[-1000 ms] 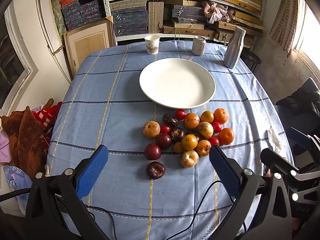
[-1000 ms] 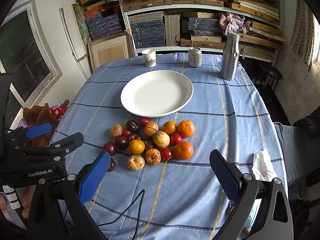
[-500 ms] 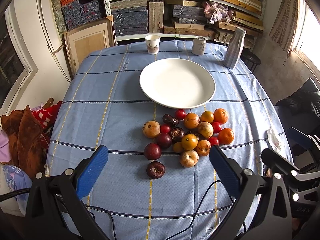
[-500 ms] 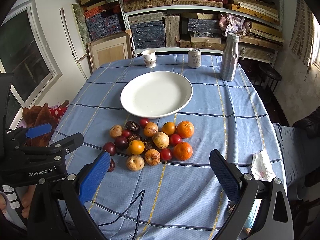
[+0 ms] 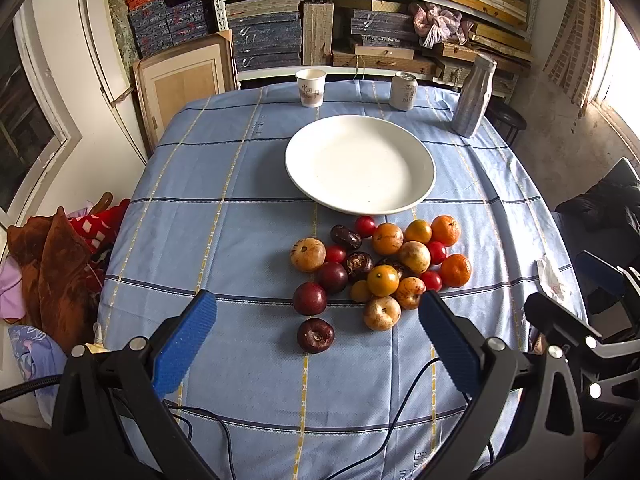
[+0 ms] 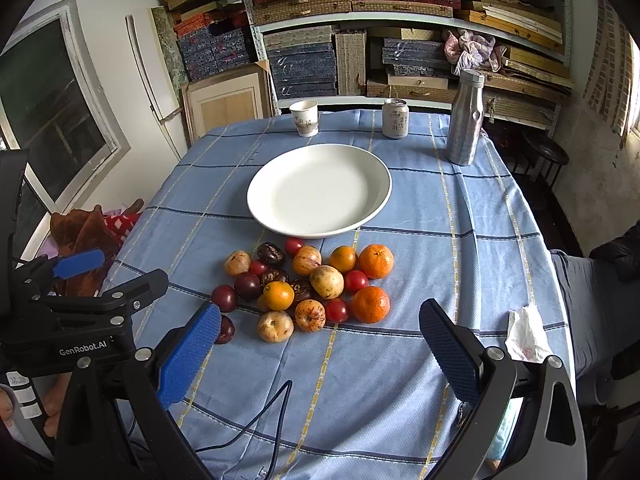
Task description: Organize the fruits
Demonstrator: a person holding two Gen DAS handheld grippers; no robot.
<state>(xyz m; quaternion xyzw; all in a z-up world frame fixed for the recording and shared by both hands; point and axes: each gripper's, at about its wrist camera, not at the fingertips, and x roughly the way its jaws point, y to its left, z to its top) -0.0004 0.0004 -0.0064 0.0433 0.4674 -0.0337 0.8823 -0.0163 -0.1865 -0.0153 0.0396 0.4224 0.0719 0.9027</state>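
A pile of mixed fruit lies on the blue tablecloth: oranges, cherry tomatoes, dark plums and tan fruits. It also shows in the right wrist view. An empty white plate sits just beyond the pile, and shows in the right wrist view too. One dark plum lies apart, nearest me. My left gripper is open and empty above the near cloth, with that plum between its fingers. My right gripper is open and empty, just short of the pile.
A paper cup, a drink can and a steel bottle stand at the table's far edge. A crumpled tissue lies at the right. Black cables trail over the near cloth. Shelves stand behind.
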